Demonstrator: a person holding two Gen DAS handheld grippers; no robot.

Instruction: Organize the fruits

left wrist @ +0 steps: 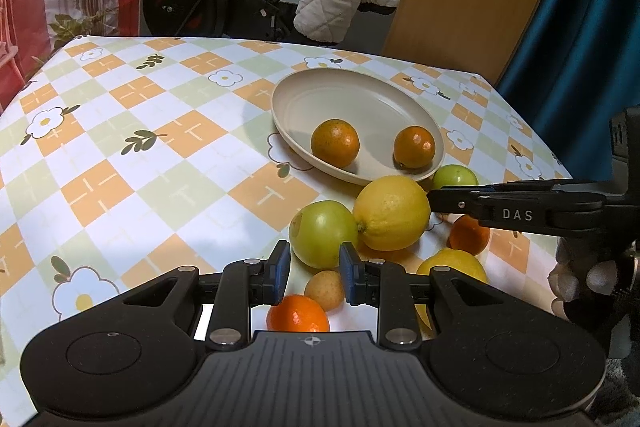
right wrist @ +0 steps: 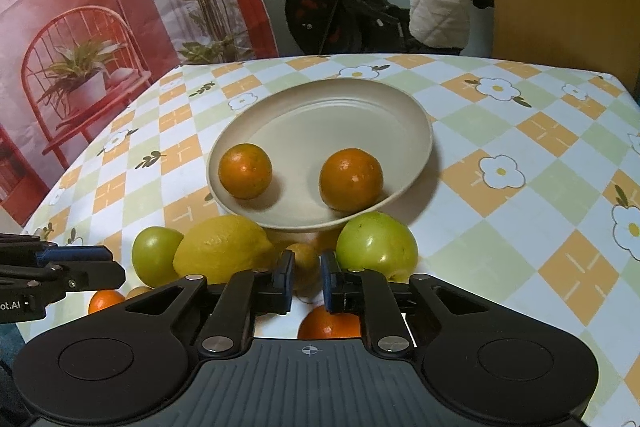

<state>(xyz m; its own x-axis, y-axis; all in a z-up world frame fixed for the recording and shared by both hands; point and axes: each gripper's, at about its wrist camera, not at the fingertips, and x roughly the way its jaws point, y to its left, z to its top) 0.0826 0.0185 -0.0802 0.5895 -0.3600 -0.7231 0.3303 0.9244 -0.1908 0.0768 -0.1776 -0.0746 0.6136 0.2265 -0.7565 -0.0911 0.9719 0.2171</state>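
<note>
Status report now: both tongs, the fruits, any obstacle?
Left tongs and right tongs shut, holding nothing. Two oranges in plate; other fruit on table. Lemon crowds plate.

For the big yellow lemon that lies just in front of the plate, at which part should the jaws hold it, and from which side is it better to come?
Probably grip the lemon across its short middle, coming from above. Its long axis lies flat, with the nub end against a green fruit and the plate just behind, so a low sideways approach looks blocked. The pointed ends would likely slip.

Two oranges (right wrist: pixel 245 170) sit in the beige plate (right wrist: pixel 340 107); lemon (right wrist: pixel 224 251) and green apples (right wrist: pixel 376 241) crowd its near rim.
</note>
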